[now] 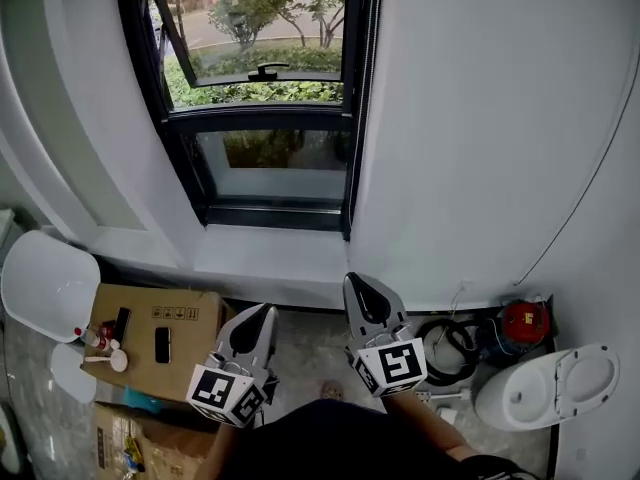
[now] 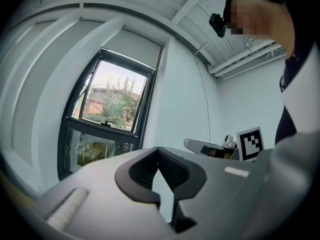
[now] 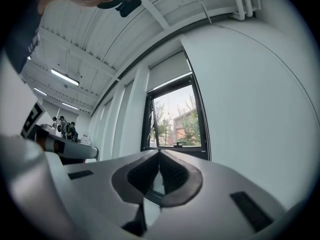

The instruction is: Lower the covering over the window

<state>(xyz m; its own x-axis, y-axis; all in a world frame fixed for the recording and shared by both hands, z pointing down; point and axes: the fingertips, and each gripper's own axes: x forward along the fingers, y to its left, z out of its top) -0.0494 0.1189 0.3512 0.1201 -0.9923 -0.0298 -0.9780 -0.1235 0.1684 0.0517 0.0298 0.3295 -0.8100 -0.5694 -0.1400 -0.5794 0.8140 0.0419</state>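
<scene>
A black-framed window is set in the white wall ahead, its upper sash tilted open. The covering, a pale roller blind, sits high over the glass and hides only the top; it also shows in the right gripper view. My left gripper and right gripper are held side by side, well short of the sill. Both point toward the window. The left gripper's jaws are shut with nothing between them, and so are the right gripper's.
A thin cord runs down the wall right of the window. On the floor are a cardboard box with small items, a white chair, a black cable coil, a red object and a white fixture.
</scene>
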